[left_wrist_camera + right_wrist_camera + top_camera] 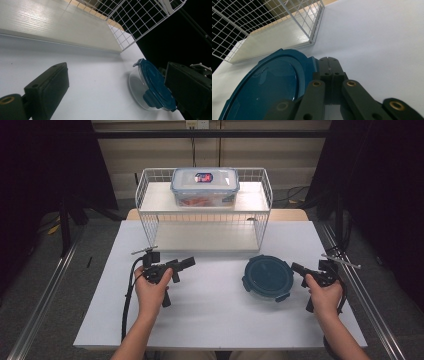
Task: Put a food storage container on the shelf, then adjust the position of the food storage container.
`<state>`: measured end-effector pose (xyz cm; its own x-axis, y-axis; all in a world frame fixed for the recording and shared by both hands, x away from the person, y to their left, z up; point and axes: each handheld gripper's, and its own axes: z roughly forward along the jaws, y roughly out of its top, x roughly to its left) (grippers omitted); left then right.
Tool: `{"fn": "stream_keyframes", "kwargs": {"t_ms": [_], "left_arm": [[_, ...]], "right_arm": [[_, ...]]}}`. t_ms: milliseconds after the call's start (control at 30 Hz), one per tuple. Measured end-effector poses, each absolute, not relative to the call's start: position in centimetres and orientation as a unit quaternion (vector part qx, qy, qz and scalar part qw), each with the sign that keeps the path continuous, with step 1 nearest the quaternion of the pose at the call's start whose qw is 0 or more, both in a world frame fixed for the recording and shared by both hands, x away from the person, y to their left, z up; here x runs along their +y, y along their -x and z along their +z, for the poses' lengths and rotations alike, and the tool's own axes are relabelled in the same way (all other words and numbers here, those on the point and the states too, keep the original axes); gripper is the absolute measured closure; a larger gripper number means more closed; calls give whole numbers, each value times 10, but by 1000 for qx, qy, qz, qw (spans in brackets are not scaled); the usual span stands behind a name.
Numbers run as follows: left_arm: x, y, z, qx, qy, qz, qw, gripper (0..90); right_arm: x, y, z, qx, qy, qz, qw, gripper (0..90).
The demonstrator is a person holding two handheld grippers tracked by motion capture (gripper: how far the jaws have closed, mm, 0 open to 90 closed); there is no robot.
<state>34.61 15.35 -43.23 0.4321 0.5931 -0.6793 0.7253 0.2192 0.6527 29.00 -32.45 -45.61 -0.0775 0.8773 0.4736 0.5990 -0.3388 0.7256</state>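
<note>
Near the table's (210,320) right edge, the round blue-lidded container (268,277) is approached, not yet gripped: right gripper (298,268) closed, empty, beside its lid; left gripper (188,262) open, idle.

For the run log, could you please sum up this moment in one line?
right gripper: shut, beside round container | left gripper: open, empty | box: on rack

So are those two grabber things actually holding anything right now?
No. The left gripper is open over bare table; the right gripper is shut with nothing between its jaws, beside the round container.
</note>
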Motion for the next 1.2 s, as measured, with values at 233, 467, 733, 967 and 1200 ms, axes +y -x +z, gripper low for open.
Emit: {"fn": "stream_keyframes", "kwargs": {"t_ms": [233, 467, 733, 967, 1200], "left_arm": [[154, -346, -431, 530, -623, -54, 573, 54], [151, -345, -432, 527, -629, -62, 569, 54], [146, -347, -433, 528, -629, -64, 567, 54], [142, -347, -435, 524, -635, -74, 563, 54], [140, -346, -436, 523, -639, -72, 559, 54]], "right_arm": [[-318, -289, -456, 558, -660, 482, 139, 900], [-310, -288, -456, 562, -658, 482, 139, 900], [-295, -288, -457, 561, -655, 488, 133, 900], [-280, -289, -457, 567, -649, 489, 133, 900], [-260, -291, -458, 574, -640, 494, 130, 900]]}}
